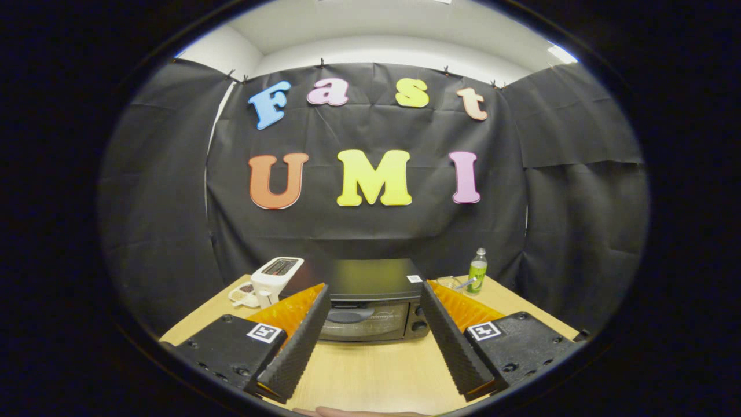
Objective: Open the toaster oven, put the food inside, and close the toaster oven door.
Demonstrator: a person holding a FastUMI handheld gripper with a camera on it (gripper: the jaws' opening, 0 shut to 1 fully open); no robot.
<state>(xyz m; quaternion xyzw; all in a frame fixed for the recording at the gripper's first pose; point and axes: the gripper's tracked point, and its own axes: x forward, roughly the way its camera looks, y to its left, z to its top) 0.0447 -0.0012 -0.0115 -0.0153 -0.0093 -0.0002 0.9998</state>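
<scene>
Gripper view: gripper (370, 324) spread wide, holding nothing, facing shut toaster oven (370, 301) on table (370, 370); likely opening step, door handle (350, 315) to reach next.

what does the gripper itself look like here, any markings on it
The gripper has two long wedge-shaped jaws with ribbed, sawtooth-textured inner faces. Each is mounted on a blocky black housing with visible screw holes, and each housing carries a small square black-and-white fiducial tag. No cables or sleeve are visible.
</scene>
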